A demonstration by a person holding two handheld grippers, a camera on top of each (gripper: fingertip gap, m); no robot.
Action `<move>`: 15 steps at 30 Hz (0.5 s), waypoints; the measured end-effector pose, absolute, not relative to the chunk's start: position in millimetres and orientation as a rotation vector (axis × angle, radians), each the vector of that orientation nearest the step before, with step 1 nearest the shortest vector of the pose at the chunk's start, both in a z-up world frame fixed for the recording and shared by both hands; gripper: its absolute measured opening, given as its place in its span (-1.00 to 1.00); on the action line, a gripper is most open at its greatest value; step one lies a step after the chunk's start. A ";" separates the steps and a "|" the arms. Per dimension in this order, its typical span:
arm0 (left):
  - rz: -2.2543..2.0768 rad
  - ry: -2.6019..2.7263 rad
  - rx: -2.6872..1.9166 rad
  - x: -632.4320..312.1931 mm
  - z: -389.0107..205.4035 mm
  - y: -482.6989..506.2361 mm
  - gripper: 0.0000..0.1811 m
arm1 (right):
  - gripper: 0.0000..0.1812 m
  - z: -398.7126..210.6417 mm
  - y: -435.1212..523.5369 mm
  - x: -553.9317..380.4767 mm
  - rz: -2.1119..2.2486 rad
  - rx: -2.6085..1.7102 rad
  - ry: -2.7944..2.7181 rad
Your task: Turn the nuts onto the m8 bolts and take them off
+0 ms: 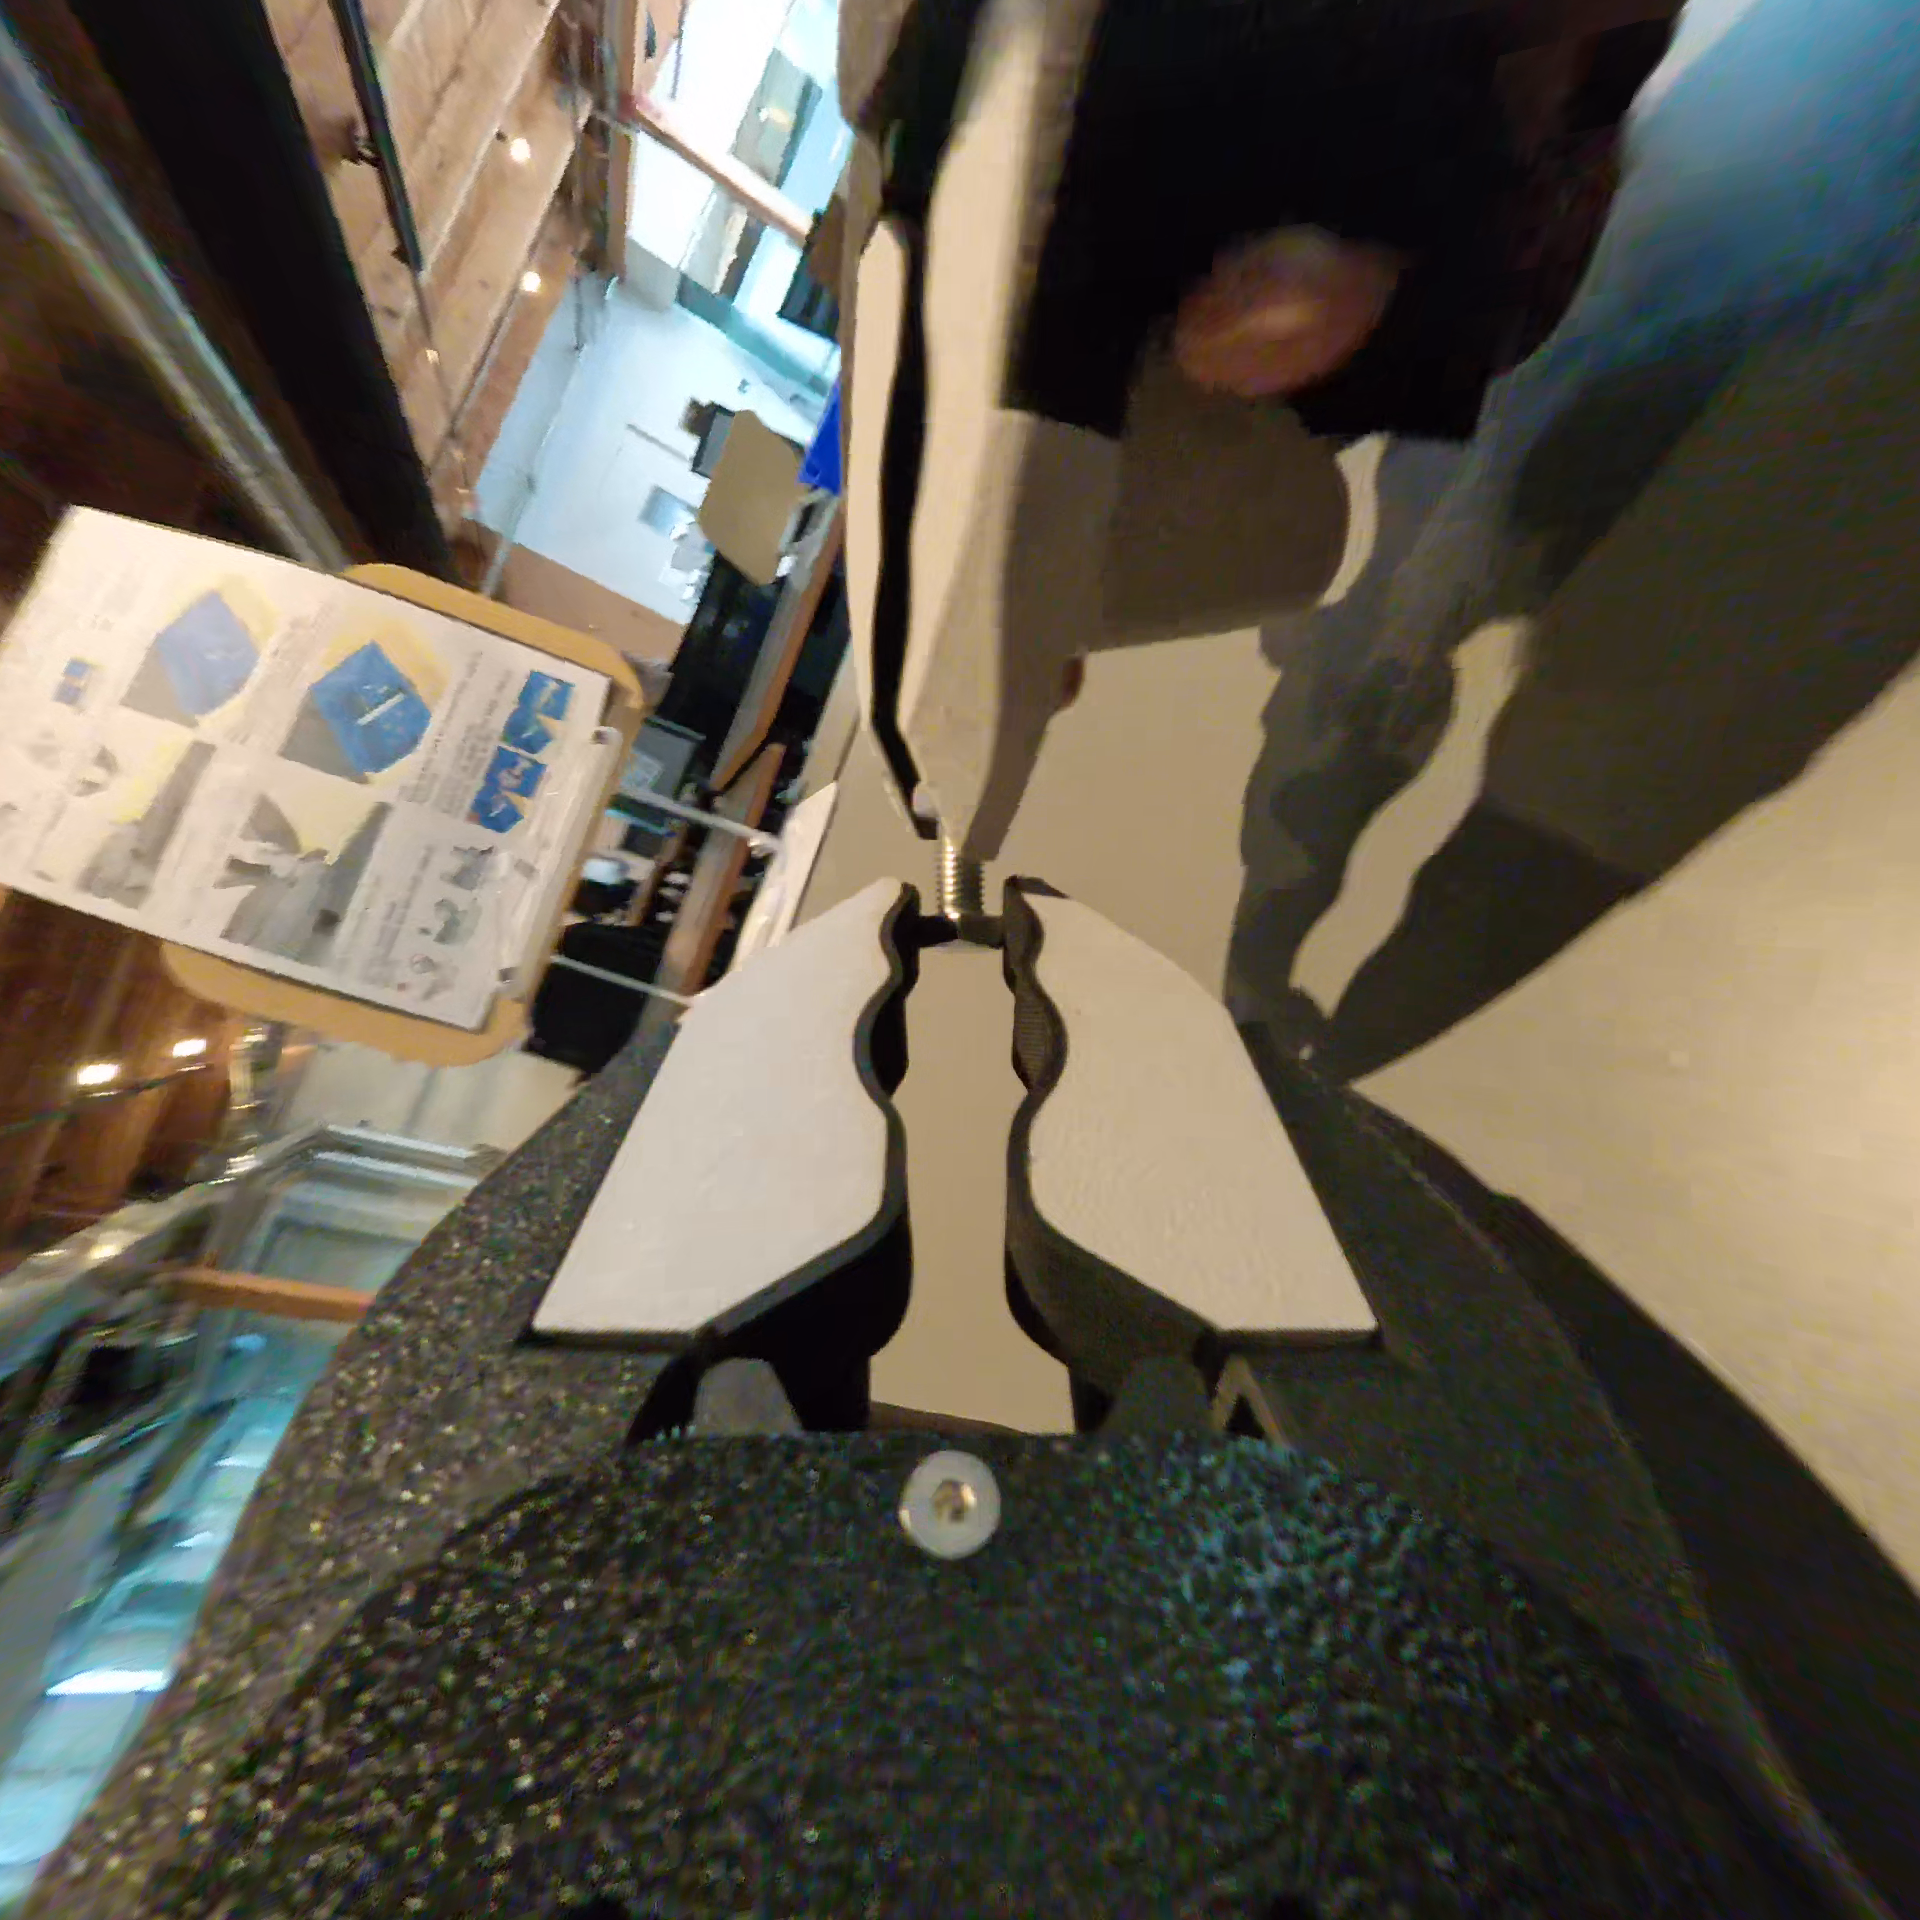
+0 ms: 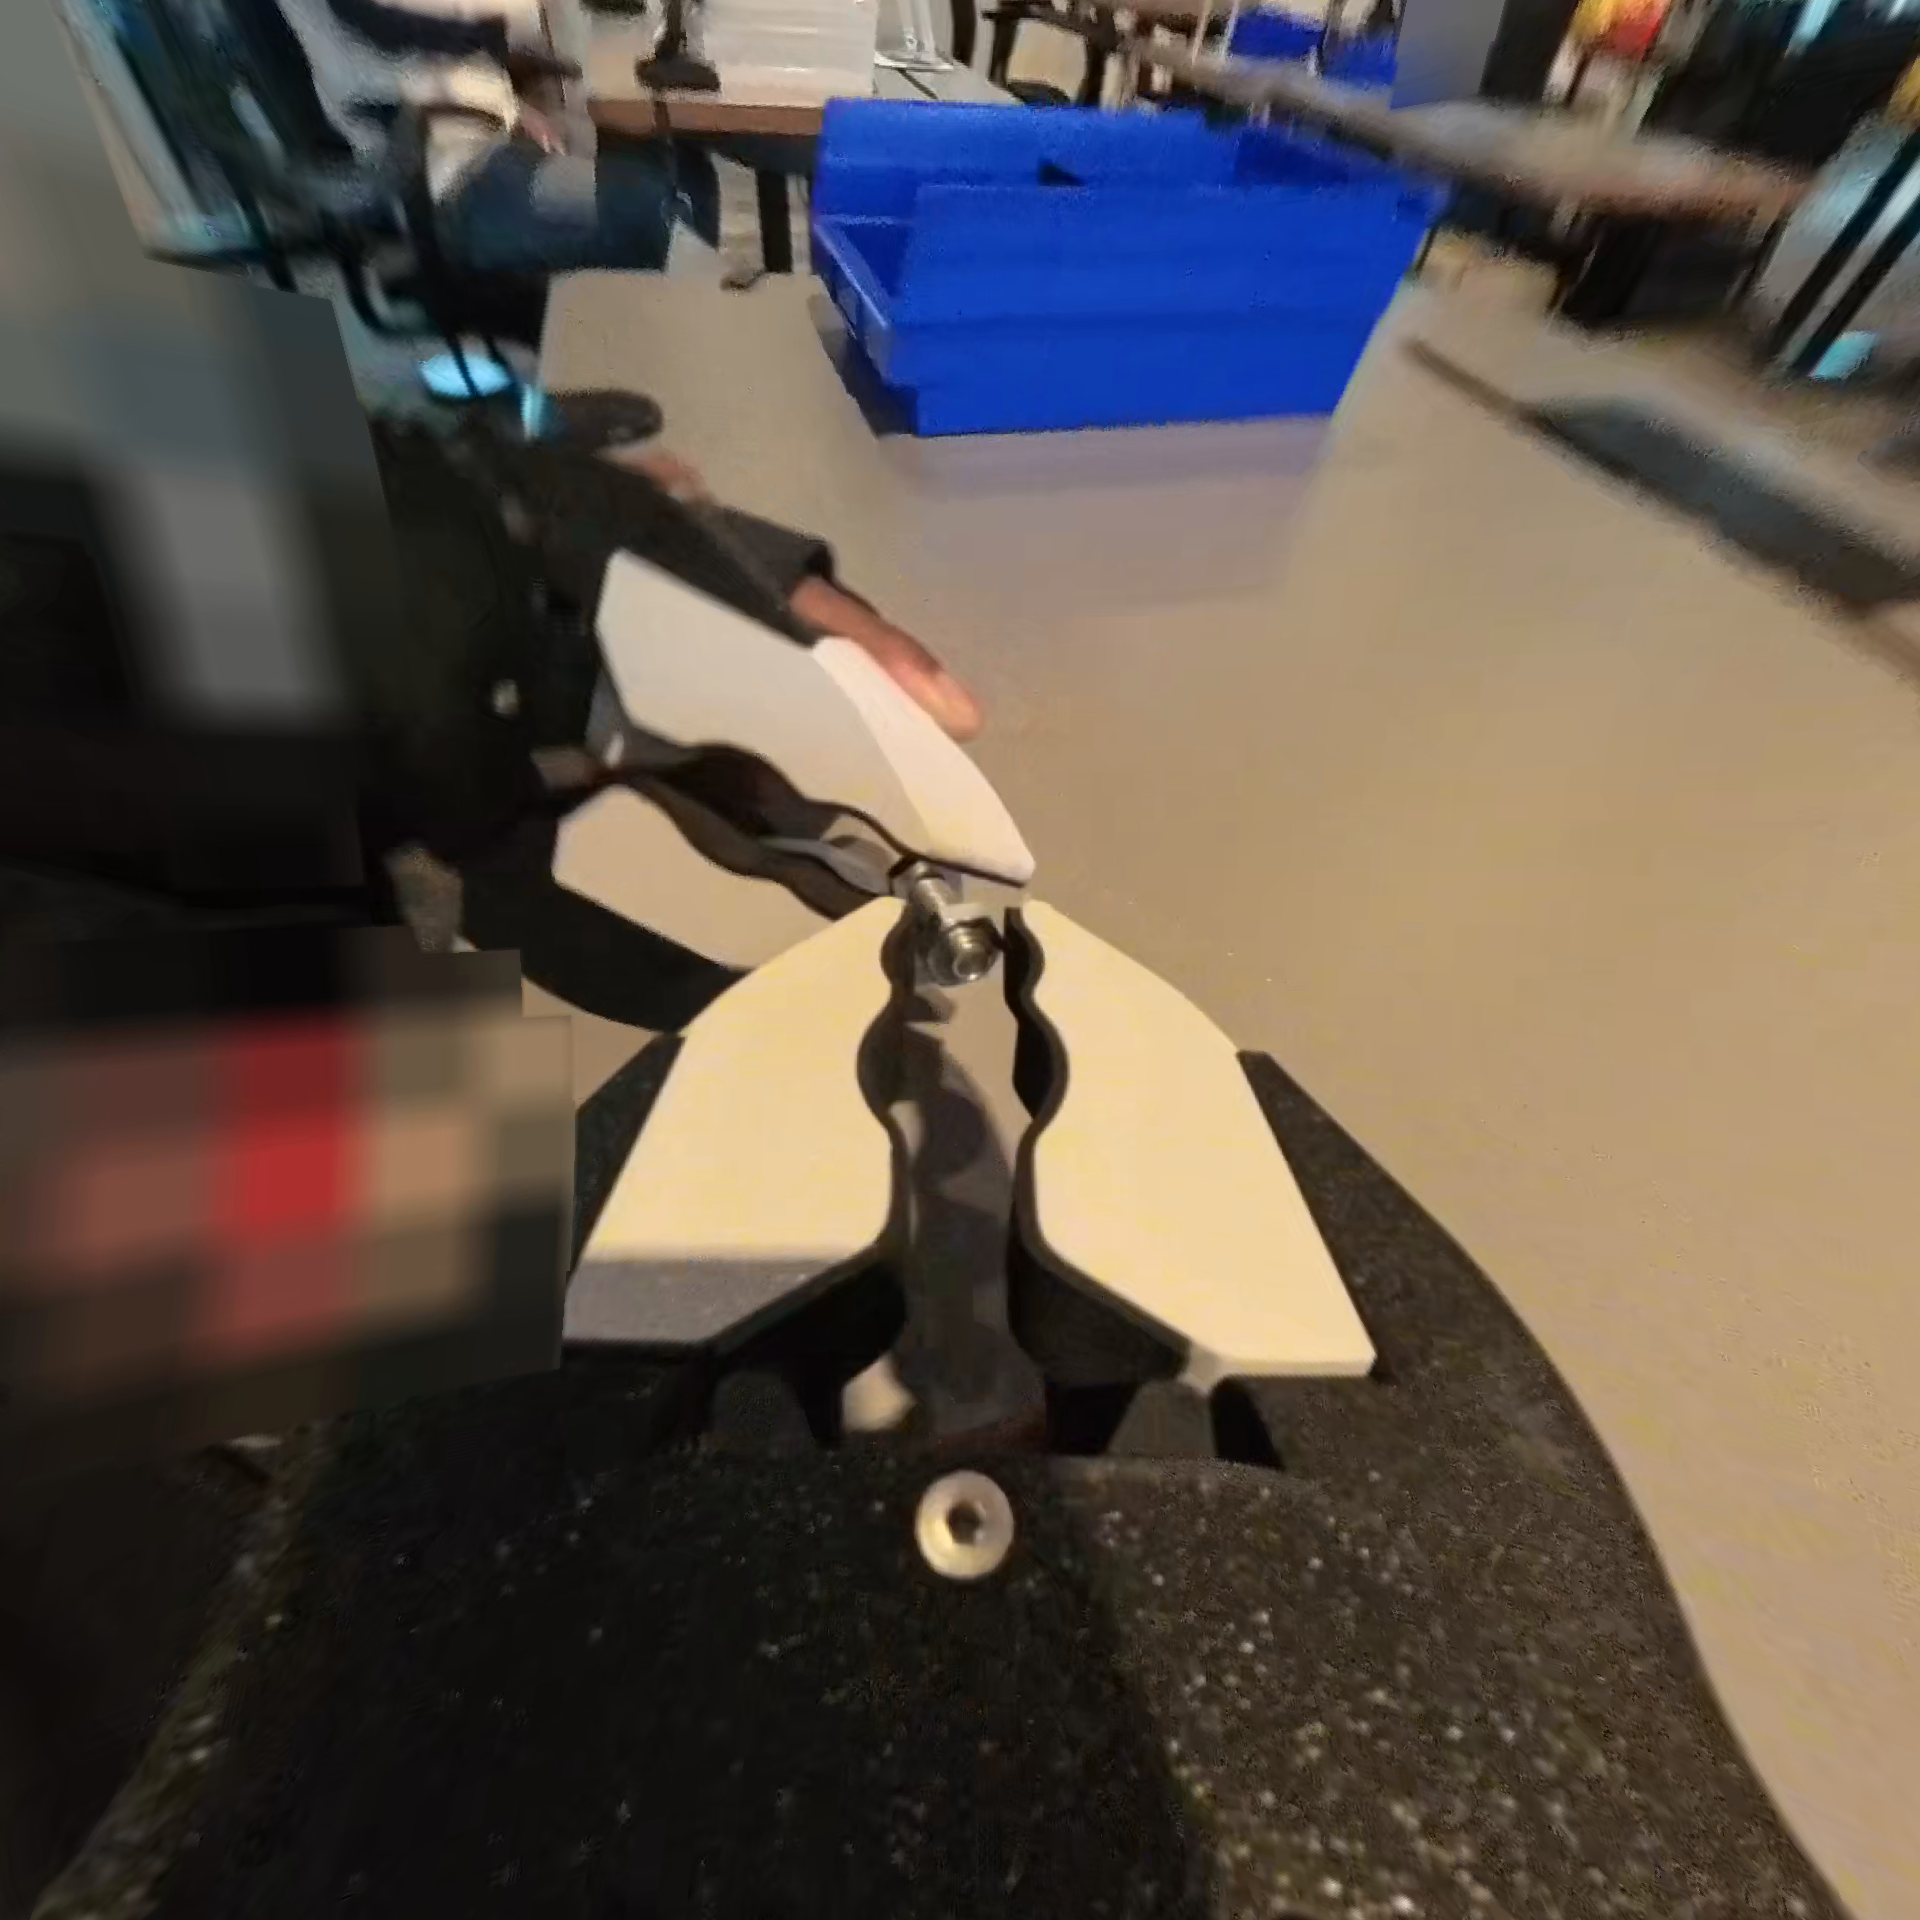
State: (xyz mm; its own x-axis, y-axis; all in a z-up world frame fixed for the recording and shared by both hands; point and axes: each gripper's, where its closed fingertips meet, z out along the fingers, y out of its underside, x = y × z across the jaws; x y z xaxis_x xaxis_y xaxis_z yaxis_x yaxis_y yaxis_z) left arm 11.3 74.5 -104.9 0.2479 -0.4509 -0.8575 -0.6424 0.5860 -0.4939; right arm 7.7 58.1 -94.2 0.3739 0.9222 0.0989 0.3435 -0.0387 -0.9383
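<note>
In the left wrist view my left gripper (image 1: 961,920) is shut on one end of a steel M8 bolt (image 1: 948,871). Its threaded shaft runs up into the tips of my right gripper (image 1: 951,821), which comes down from above. In the right wrist view my right gripper (image 2: 958,940) is shut on a hex nut (image 2: 961,954) that sits on the bolt, with the bolt's end showing through its middle. My left gripper (image 2: 935,871) comes in from the left and holds the bolt's other end (image 2: 923,894). Both are held in the air above the beige tabletop (image 2: 1455,935).
Stacked blue bins (image 2: 1091,291) stand at the far side of the tabletop. A cardboard board with a printed sheet (image 1: 281,769) stands to the left. The person's legs (image 1: 1455,748) and a hand (image 2: 914,665) are close behind the grippers. My two grippers' fingertips are within a few centimetres of each other.
</note>
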 end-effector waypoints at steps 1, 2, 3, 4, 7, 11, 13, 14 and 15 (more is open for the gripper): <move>0.233 1.379 -1.006 8.6 -104.6 77.3 -0.84 | -0.83 -95.1 60.4 5.8 0.798 -1.675 -1.091; 0.287 1.372 -0.997 6.5 -104.1 79.6 -0.84 | -0.82 -95.3 62.5 4.2 0.892 -1.730 -1.028; 0.312 1.364 -0.997 5.2 -103.7 80.9 -0.84 | -0.82 -95.1 63.9 3.1 0.960 -1.751 -0.990; 0.307 1.358 -1.007 4.8 -103.7 81.2 -0.83 | -0.81 -94.5 64.0 2.9 0.986 -1.751 -0.988; 0.222 1.327 -1.071 0.9 -103.0 82.3 -0.83 | -0.64 -83.3 61.0 5.8 0.848 -1.604 -1.100; 0.087 1.300 -1.115 -1.9 -100.3 78.2 -0.84 | -0.58 -89.5 58.8 11.0 0.576 -1.465 -1.286; 0.048 1.317 -1.120 -0.5 -102.6 74.6 -0.84 | -0.58 -93.9 58.7 12.2 0.462 -1.411 -1.354; 0.034 1.327 -1.120 0.6 -103.8 72.8 -0.84 | -0.59 -94.7 57.6 11.7 0.427 -1.383 -1.378; 0.022 1.338 -1.120 1.7 -105.1 71.1 -0.84 | -0.60 -95.4 56.0 10.7 0.406 -1.358 -1.397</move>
State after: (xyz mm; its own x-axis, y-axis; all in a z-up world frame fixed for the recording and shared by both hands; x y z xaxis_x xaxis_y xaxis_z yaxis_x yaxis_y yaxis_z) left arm 1.7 71.1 -105.1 0.3099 -0.5651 -0.7646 -0.5901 0.5163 -0.6207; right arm 10.7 56.0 -95.4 0.2485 0.8604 0.4450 0.4876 0.2859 -0.8249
